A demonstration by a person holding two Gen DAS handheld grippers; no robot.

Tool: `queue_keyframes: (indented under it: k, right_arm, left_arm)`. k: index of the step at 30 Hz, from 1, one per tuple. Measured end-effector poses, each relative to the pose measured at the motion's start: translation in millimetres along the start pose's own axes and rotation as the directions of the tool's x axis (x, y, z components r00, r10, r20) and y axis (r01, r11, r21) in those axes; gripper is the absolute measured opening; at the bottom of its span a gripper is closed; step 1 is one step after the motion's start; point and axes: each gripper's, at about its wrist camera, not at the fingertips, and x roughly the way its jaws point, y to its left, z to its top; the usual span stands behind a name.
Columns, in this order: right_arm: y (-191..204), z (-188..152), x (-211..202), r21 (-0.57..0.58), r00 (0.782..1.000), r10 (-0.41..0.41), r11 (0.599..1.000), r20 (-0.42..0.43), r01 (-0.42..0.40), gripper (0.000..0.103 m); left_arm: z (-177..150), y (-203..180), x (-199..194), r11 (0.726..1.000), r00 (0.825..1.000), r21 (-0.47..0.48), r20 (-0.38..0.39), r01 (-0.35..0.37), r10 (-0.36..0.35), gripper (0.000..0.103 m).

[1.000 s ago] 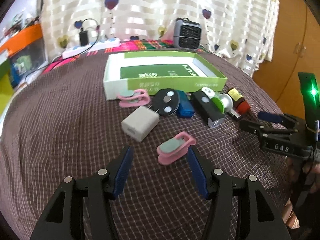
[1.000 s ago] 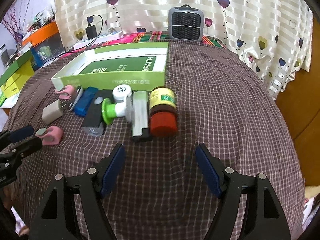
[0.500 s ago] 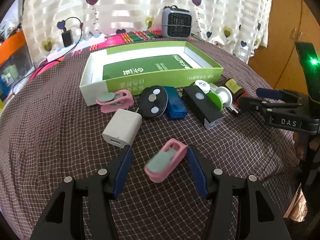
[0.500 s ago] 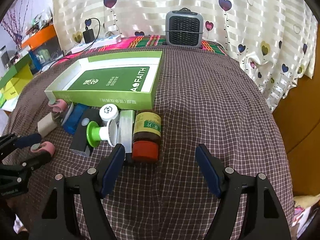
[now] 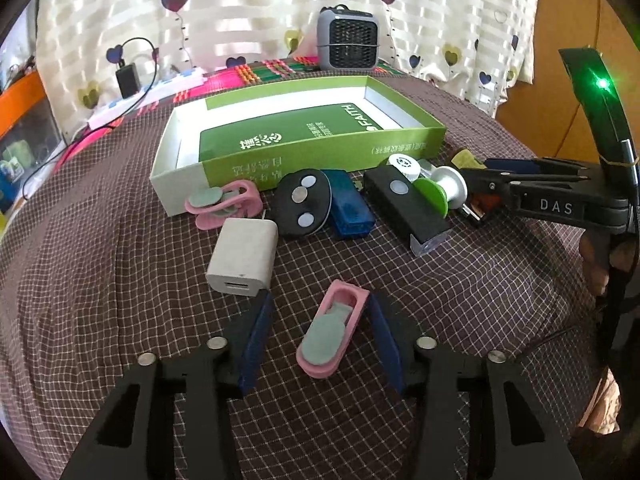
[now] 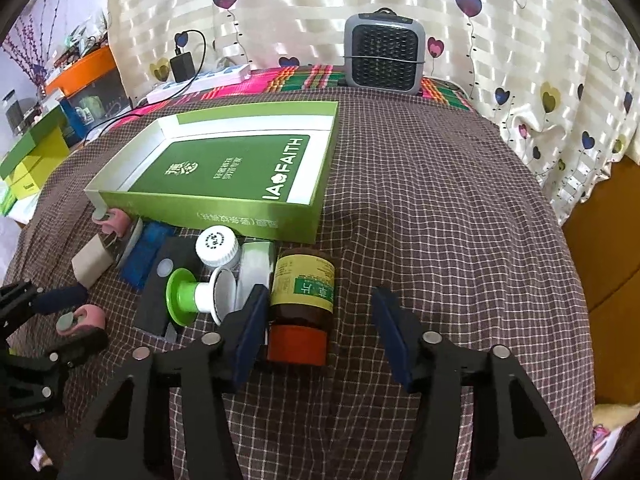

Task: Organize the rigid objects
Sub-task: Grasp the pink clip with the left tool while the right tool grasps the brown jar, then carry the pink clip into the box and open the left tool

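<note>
Toward the near left edge of the brown checked tablecloth (image 5: 100,280): small pink plastic clip with a grey-green pad (image 5: 332,334), lying flat between the blue pads of the left gripper (image 5: 318,342). Jaws closing, right pad touching or nearly touching the clip's side, left pad well clear. Probably light, stiff and a little slick; best pinched across its long pink sides, not over the soft pad.

Just behind: white cube charger (image 5: 243,257), second pink clip (image 5: 224,204), black oval remote (image 5: 305,202), blue block (image 5: 349,208), black bar (image 5: 404,210), all along the front wall of the open green cardboard box (image 5: 320,152).

Further right, near the middle of the cloth: brown glass bottle with yellow-green label and red cap (image 6: 302,304), lying on its side, cap toward the right gripper (image 6: 318,330). Jaws closing around it, left pad beside the neck, right pad well apart, no pinch yet. Likely heavier, smooth, breakable and prone to rolling; safest taken across the labelled body.
</note>
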Motion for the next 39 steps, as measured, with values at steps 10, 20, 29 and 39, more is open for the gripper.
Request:
queue_keyframes:
  k: [10,20,29,39]
  right_arm:
    - [0.7,-1.0,0.5,0.002,1.0,0.02,1.0,0.001,-0.02,0.034]
    - [0.5,-2.9,-1.7,0.008,1.0,0.019,1.0,0.002,-0.019,0.034]
    - [1.3,-4.9,-5.5,0.01,1.0,0.018,1.0,0.004,-0.019,0.034]
    - [3.1,-0.8,-19.4,0.016,0.999,0.023,1.0,0.026,-0.024,0.034]
  left_arm:
    - [0.3,-4.1,-2.5,1.0,1.0,0.003,0.002,0.004,-0.004,0.025]
    - [-0.2,-2.0,-3.9,1.0,1.0,-0.006,0.0,-0.003,0.003,0.017]
    - [4.7,0.6,-11.4,1.0,1.0,-0.018,0.016,-0.007,0.008,0.017]
    - [23.0,14.0,-21.9,0.999,0.999,-0.04,0.038,-0.018,0.019,0.017]
